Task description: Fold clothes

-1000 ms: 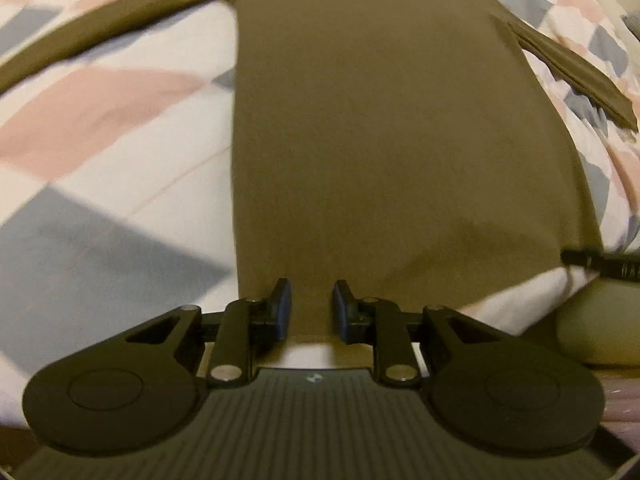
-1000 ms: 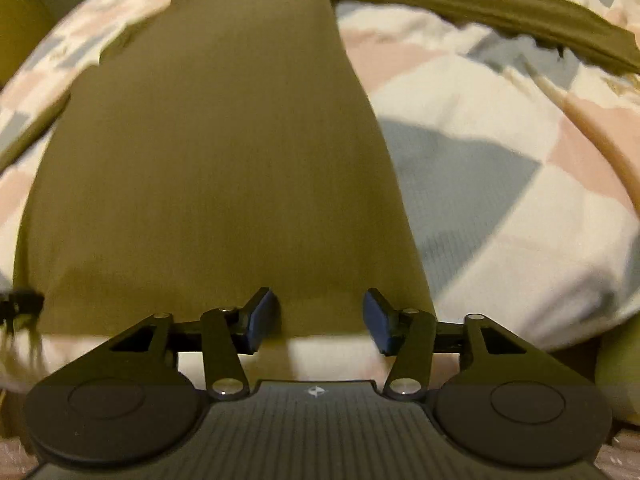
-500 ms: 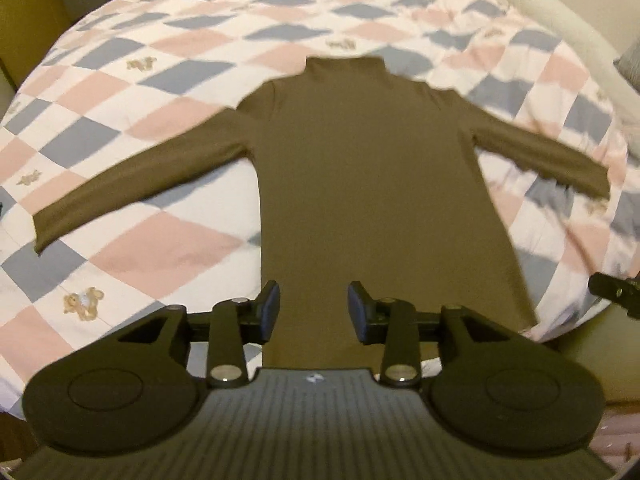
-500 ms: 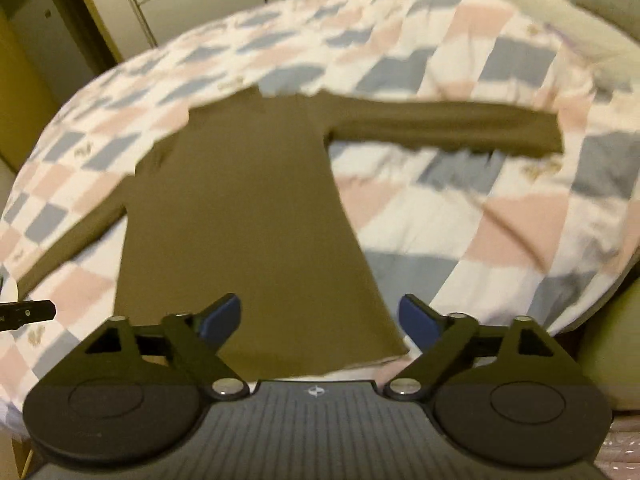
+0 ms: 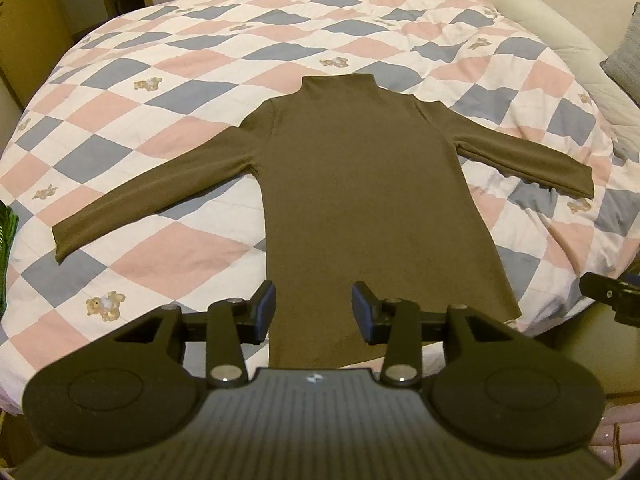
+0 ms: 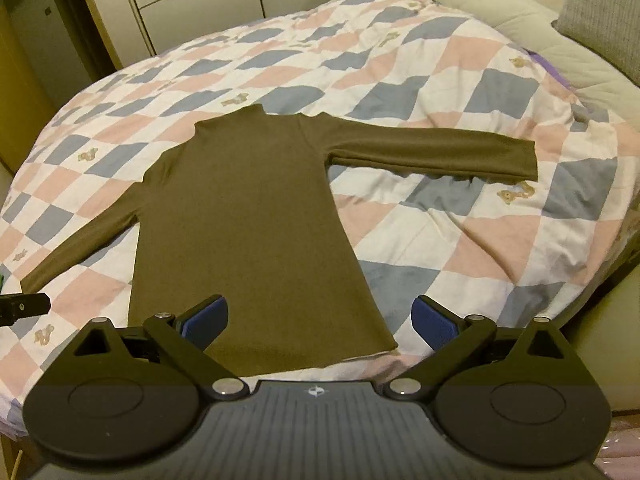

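Olive long-sleeve top (image 5: 360, 200) lies flat, unfolded on the checked quilt (image 5: 180, 80), long axis running straight fwd from both tools: hem nearest, collar far, sleeves out to either side. L gripper (image 5: 313, 312) hovers over the hem w/ jaws part-open, holding nothing; R gripper (image 6: 320, 320) spread wide, empty, at the hem's R corner. Each tool is nearer its own-side sleeve, R sleeve (image 6: 432, 152) fwd-right of R gripper.

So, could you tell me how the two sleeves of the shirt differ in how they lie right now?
The left sleeve slants down toward the hem side, smooth; the right sleeve runs nearly straight out from the shirt, its lower edge rippled. Both lie flat and unfolded on the quilt.
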`<action>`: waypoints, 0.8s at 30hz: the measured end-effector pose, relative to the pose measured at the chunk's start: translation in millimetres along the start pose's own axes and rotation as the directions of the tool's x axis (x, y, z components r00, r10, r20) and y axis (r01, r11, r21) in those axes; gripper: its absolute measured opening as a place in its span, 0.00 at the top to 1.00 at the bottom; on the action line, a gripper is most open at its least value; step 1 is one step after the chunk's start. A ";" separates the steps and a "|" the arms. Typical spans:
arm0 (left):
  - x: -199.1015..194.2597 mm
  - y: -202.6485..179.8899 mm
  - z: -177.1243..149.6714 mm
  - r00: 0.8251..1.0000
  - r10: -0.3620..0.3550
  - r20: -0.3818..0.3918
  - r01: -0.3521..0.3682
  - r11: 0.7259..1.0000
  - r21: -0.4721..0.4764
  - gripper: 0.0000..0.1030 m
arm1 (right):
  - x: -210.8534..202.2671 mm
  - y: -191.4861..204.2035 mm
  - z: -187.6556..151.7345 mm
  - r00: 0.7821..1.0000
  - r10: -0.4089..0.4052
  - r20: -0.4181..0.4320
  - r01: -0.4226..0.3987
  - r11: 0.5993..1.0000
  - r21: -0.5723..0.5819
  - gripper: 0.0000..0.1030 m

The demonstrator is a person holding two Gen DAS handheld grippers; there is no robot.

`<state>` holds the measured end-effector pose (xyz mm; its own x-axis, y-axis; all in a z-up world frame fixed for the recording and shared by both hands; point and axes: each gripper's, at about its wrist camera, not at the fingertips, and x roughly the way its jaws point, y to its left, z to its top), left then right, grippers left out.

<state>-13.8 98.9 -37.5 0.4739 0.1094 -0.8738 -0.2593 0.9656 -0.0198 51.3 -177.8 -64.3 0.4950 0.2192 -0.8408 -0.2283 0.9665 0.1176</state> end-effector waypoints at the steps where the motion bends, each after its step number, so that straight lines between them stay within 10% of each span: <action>1: -2.1 -0.1 0.3 1.000 0.001 0.002 -0.001 1.000 0.003 0.61 | -2.8 0.2 -0.4 1.000 -0.002 0.003 0.002 1.000 0.002 0.02; 24: 2.9 -36.9 7.3 0.999 0.035 0.019 -0.031 0.986 -0.167 0.57 | 25.5 -21.3 34.8 0.985 0.166 -0.044 -0.170 0.980 -0.104 0.02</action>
<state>3.3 65.2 -35.8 0.4807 0.1473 -0.8644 -0.4105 0.9089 -0.0734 97.9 -188.2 -69.8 0.4133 0.3706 -0.8318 -0.3946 0.8961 0.2032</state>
